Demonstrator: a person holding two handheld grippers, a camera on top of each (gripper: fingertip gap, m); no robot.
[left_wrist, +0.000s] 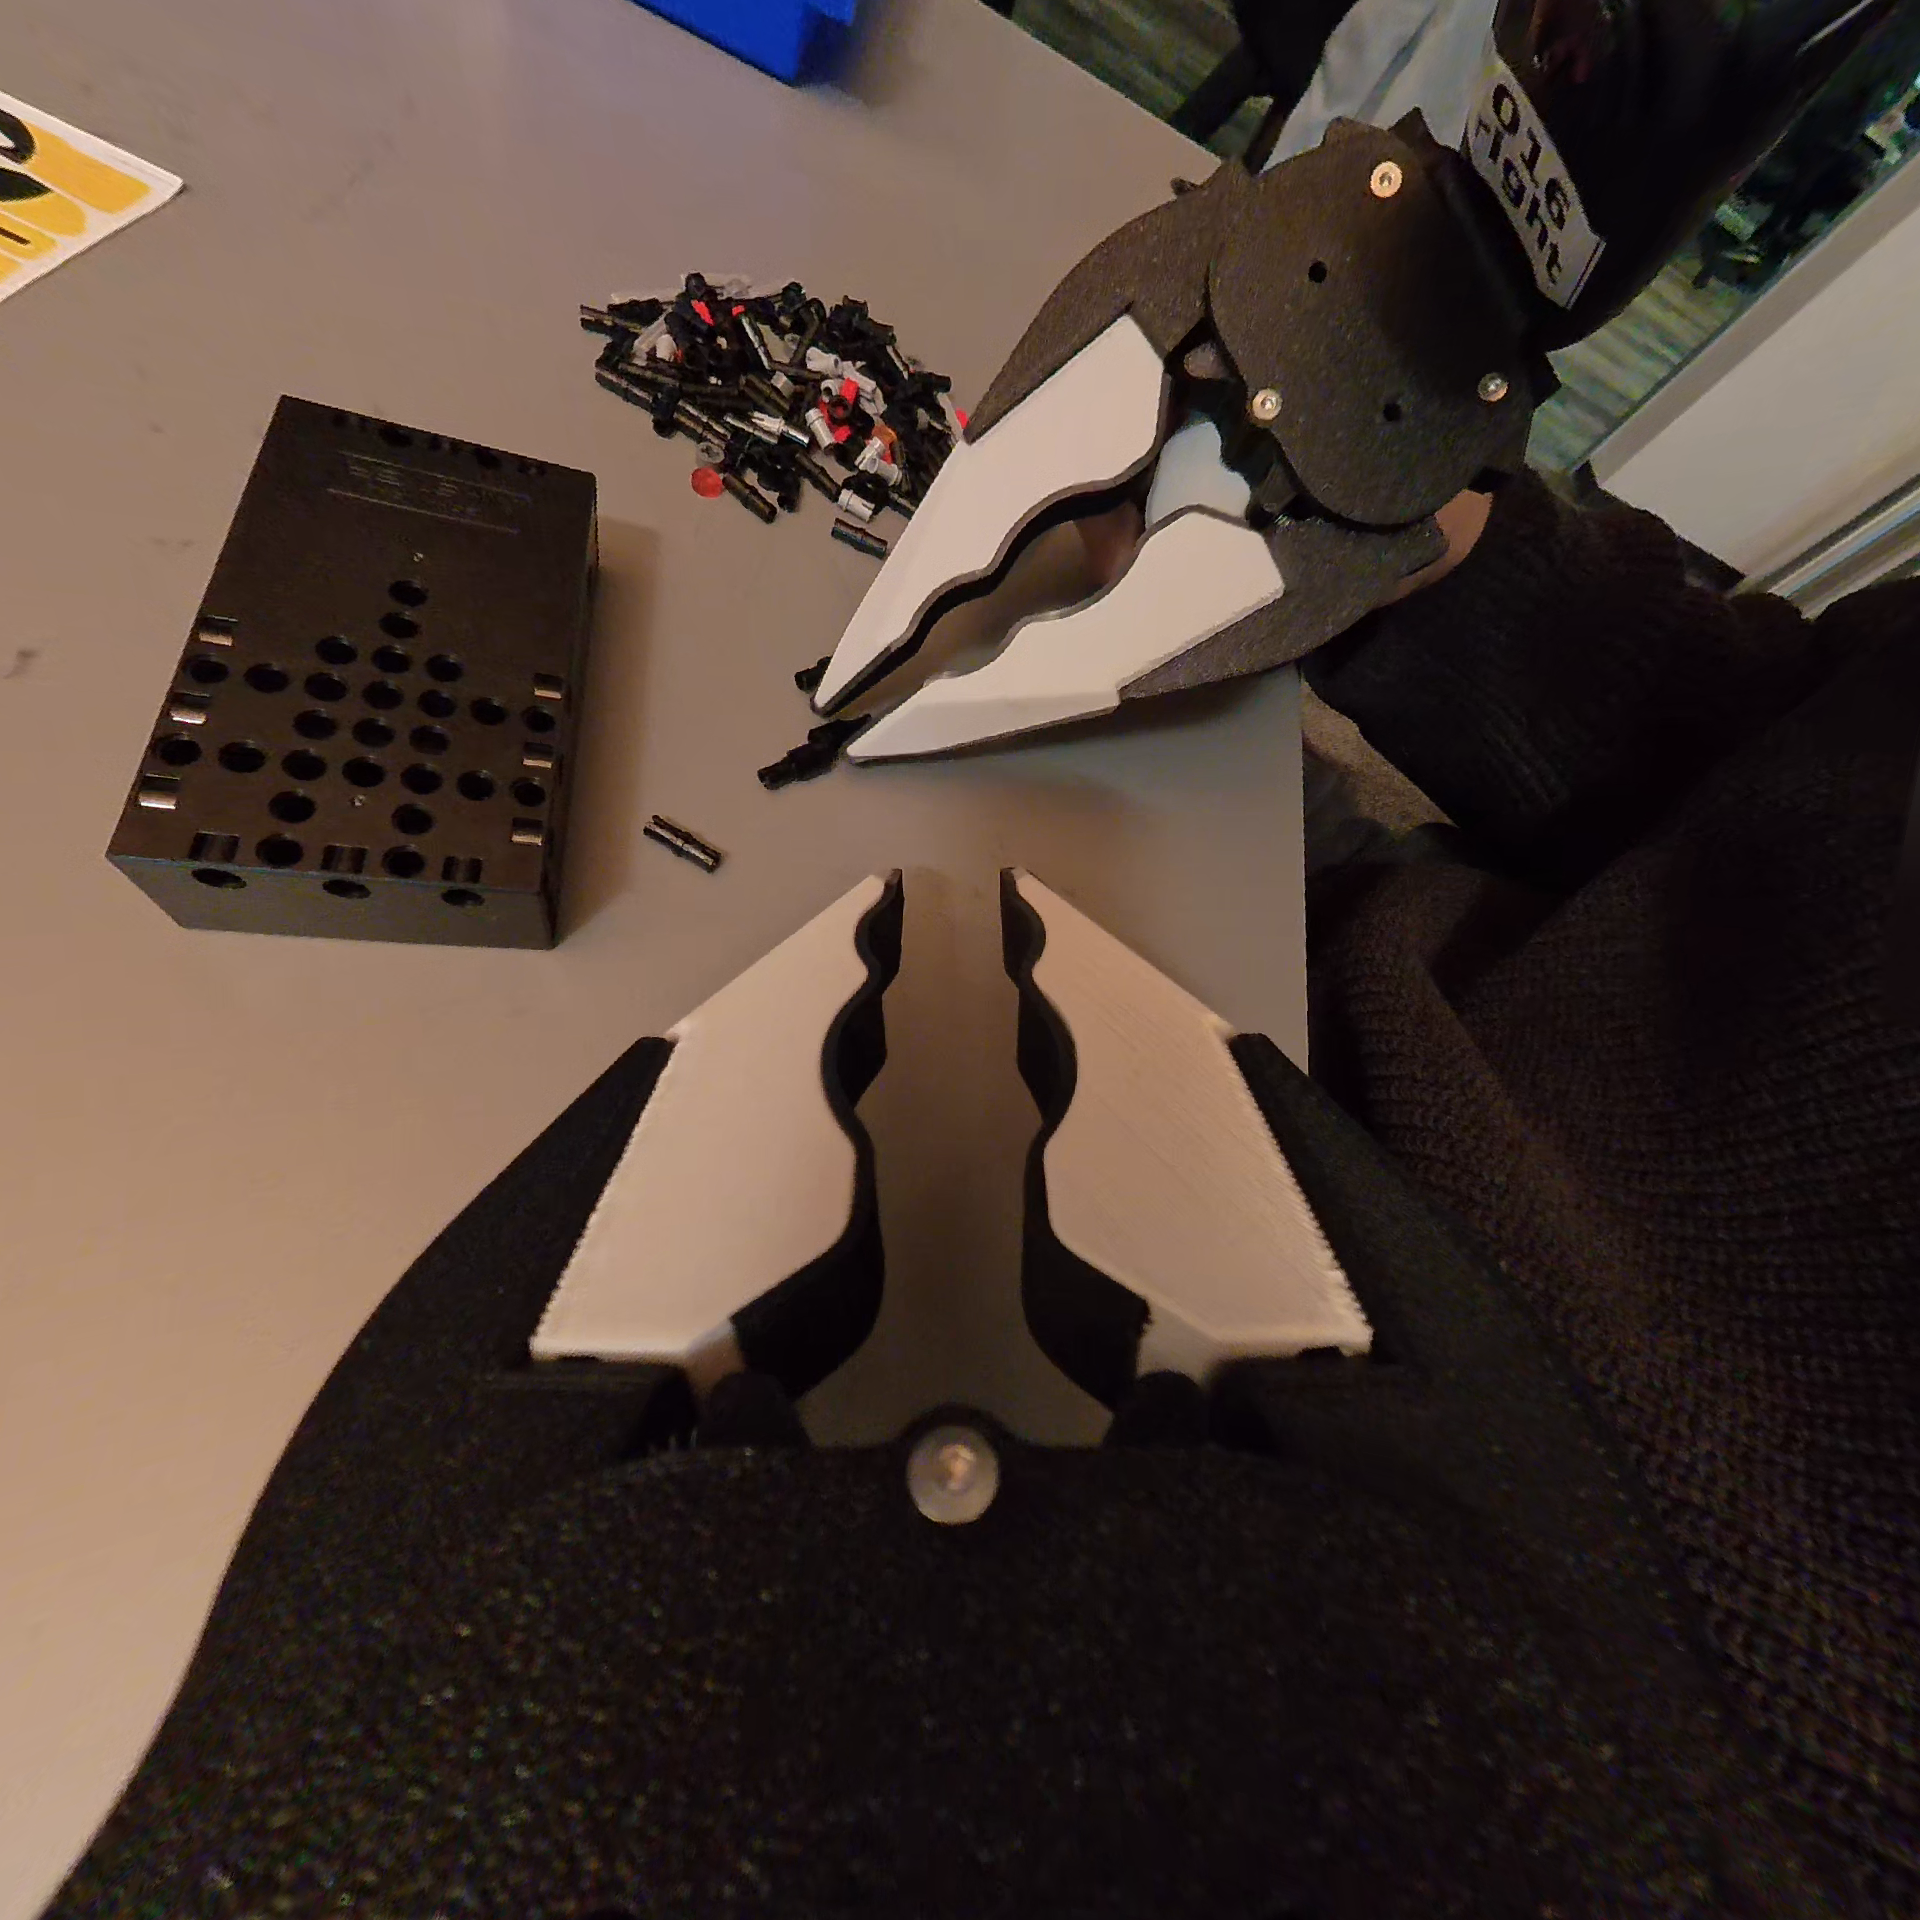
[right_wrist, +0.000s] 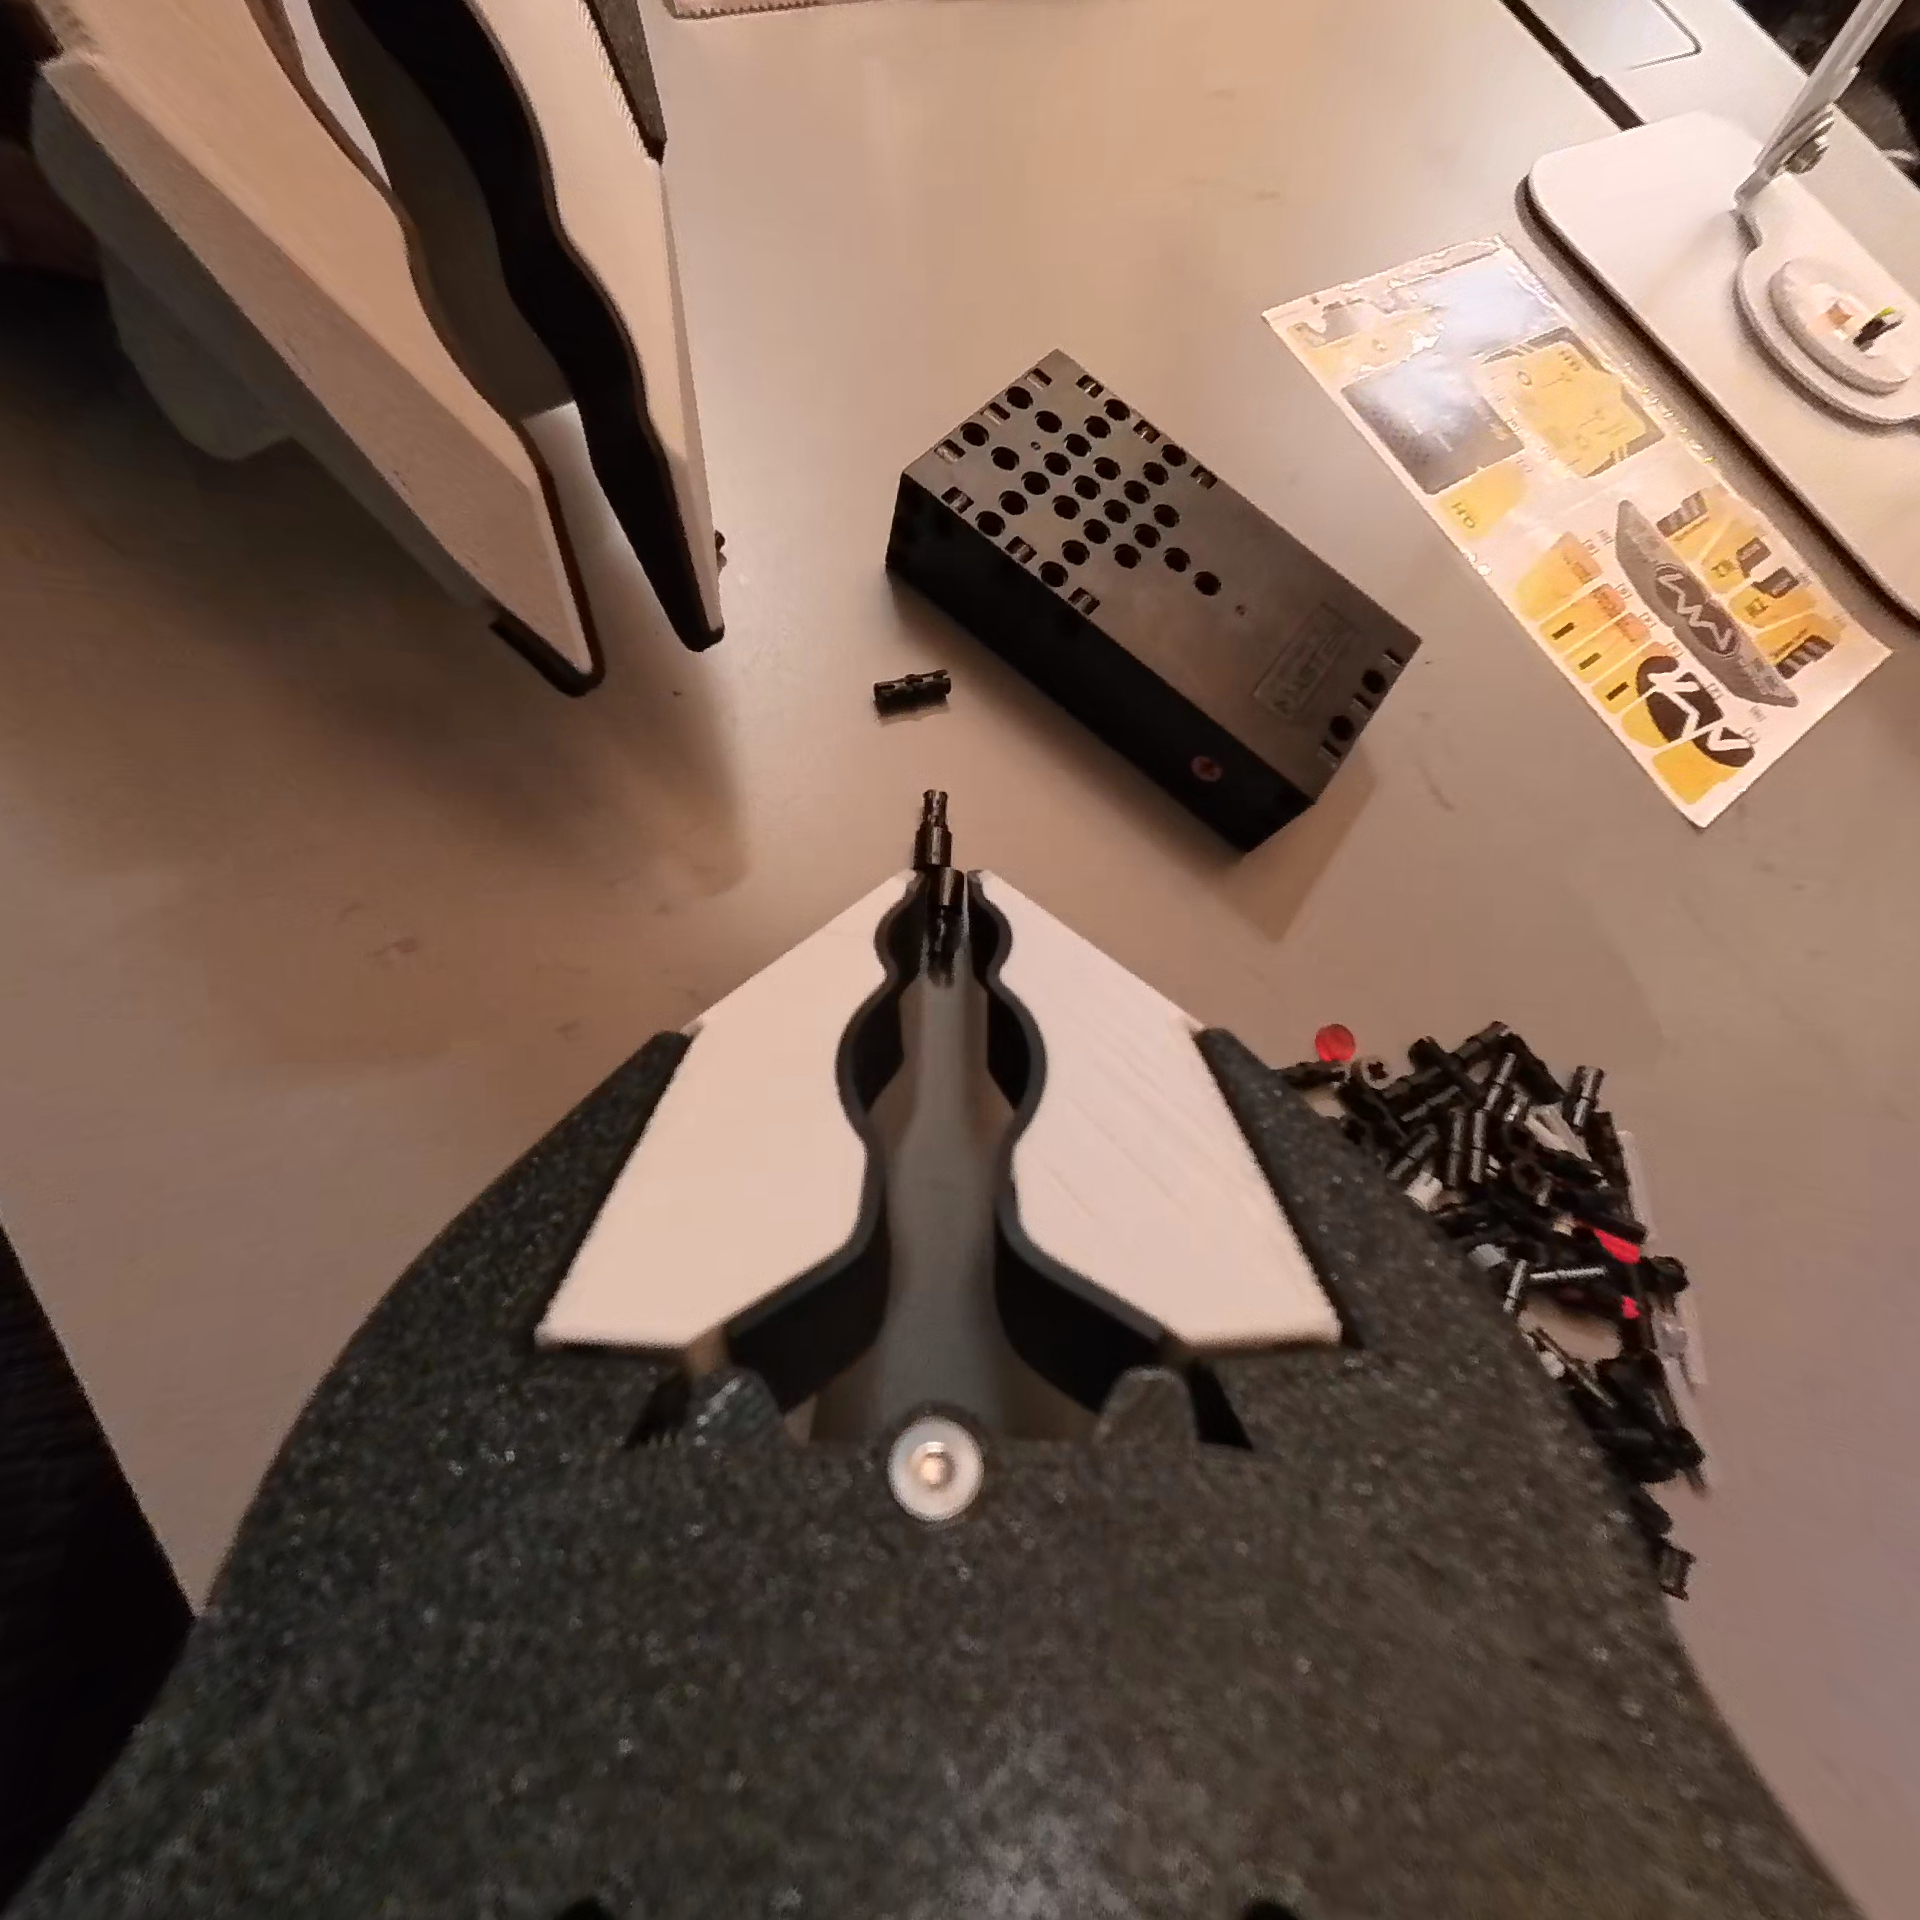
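My right gripper (right_wrist: 940, 883) is shut on a small black pin (right_wrist: 937, 831) that sticks out past its tips, low over the grey table (right_wrist: 416, 883). In the left wrist view the right gripper (left_wrist: 836, 727) comes in from the upper right with the pin (left_wrist: 805, 761) at its tips. My left gripper (left_wrist: 951, 883) is open and empty, close to the right one. It also shows in the right wrist view (right_wrist: 639, 644). A second loose black pin (left_wrist: 681, 842) (right_wrist: 912, 691) lies on the table between both grippers and a black block with many round holes (left_wrist: 353, 707) (right_wrist: 1143, 582).
A pile of small black, grey and red pins (left_wrist: 769, 384) (right_wrist: 1507, 1174) lies beside the right gripper. A yellow sticker sheet (right_wrist: 1579, 520) (left_wrist: 62, 197) and a white stand base (right_wrist: 1766, 312) lie beyond the block. A blue bin (left_wrist: 758, 31) stands at the far edge. The left gripper's tips are roughly 7 centimetres from the right gripper's.
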